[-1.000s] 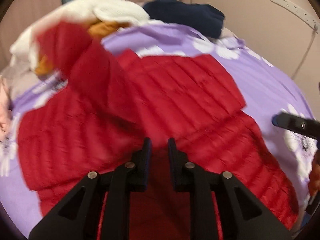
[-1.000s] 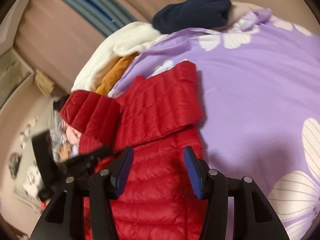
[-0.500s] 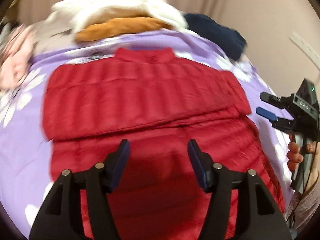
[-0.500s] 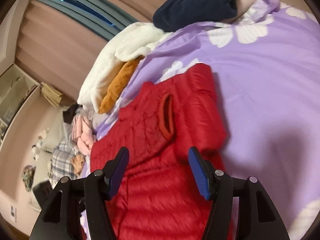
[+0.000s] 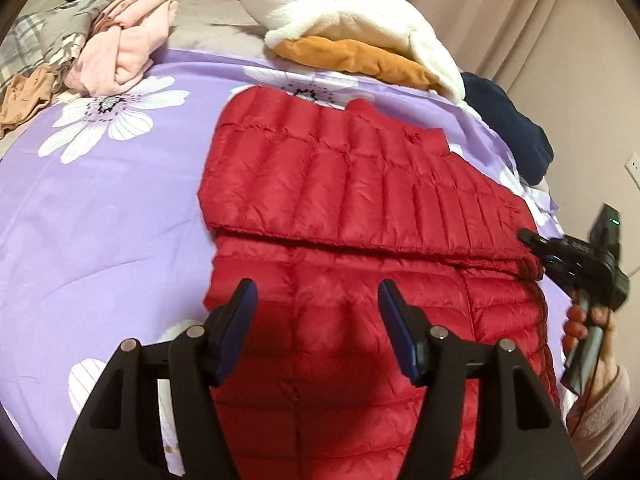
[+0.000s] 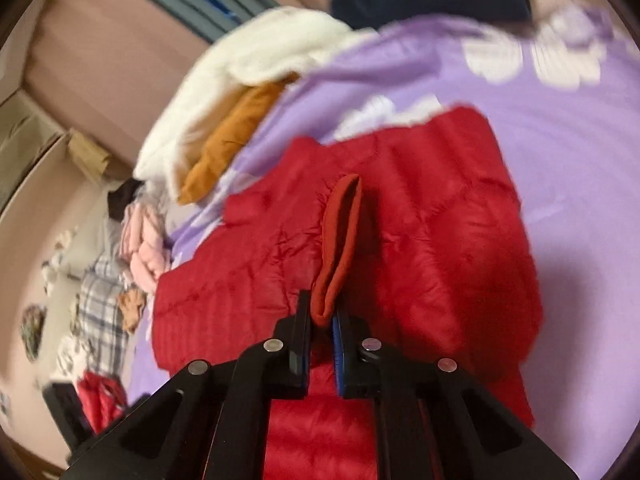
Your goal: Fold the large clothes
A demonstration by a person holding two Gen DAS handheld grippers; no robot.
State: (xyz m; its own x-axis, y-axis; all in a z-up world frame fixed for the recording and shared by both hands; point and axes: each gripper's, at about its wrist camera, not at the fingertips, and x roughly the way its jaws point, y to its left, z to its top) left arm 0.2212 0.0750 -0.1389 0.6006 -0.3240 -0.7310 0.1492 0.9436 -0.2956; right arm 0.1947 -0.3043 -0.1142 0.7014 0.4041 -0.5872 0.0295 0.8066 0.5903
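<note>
Red jacket (image 5: 360, 208) under released left tongs (image 5: 318, 320), right tongs (image 6: 320, 320) just clenched on its cuff (image 6: 340, 240)

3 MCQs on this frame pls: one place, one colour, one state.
1. The orange garment lies:
A) under the white fleece
B) on the jacket
C) on the floor

2. The jacket is:
A) navy
B) red
C) pink

3. The right gripper is:
A) wide open
B) out of view
C) shut on the cuff

Key: 1 A, the fleece drapes over it; 2 B, red quilting in both views; 3 C, its jaws have just closed and pinch the cuff's end.
</note>
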